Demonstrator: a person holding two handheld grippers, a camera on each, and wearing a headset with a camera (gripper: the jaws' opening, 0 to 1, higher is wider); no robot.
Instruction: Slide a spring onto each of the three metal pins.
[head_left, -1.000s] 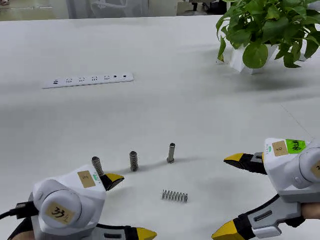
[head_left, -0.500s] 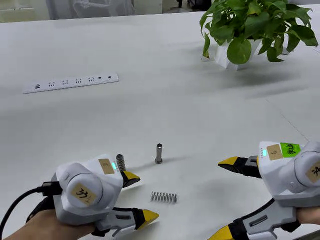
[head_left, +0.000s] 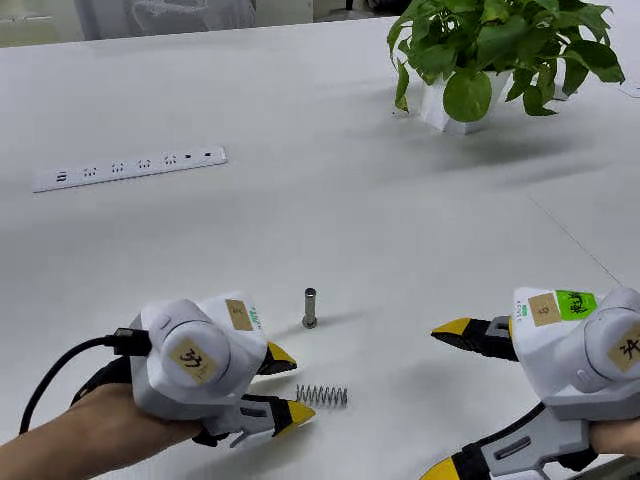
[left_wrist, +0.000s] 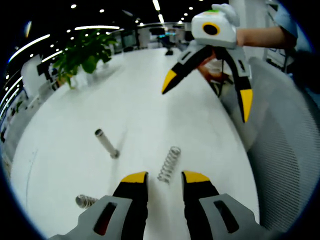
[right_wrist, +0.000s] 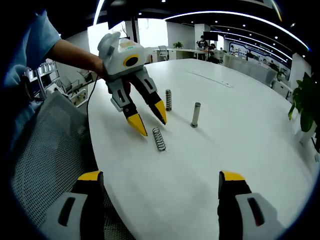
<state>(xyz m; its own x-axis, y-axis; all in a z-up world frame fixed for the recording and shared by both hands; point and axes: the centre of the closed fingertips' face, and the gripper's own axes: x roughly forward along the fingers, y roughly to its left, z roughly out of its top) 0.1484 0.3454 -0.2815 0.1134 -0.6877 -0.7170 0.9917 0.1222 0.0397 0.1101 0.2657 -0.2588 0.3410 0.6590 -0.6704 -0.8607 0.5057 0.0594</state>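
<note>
A loose spring (head_left: 322, 396) lies flat on the white table (head_left: 330, 220), just in front of a bare upright metal pin (head_left: 310, 307). My left gripper (head_left: 290, 385) is open, its yellow tips close to the spring's near end. In the left gripper view the spring (left_wrist: 169, 164) lies just ahead of the gap between the jaws, with the bare pin (left_wrist: 106, 143) to its left and a spring-covered pin (left_wrist: 86, 201) lower left. My right gripper (head_left: 443, 400) is wide open and holds nothing. The right gripper view shows the spring (right_wrist: 158, 139), the bare pin (right_wrist: 195, 115) and a spring-covered pin (right_wrist: 168, 100).
A white power strip (head_left: 130, 168) lies at the far left and a potted plant (head_left: 480, 50) stands at the far right. A mesh chair (right_wrist: 45, 150) sits off the table's near edge.
My left gripper has moved forward and right to the loose spring, and now covers the two spring-covered pins in the head view. The right gripper has hardly moved. The head camera has shifted.
</note>
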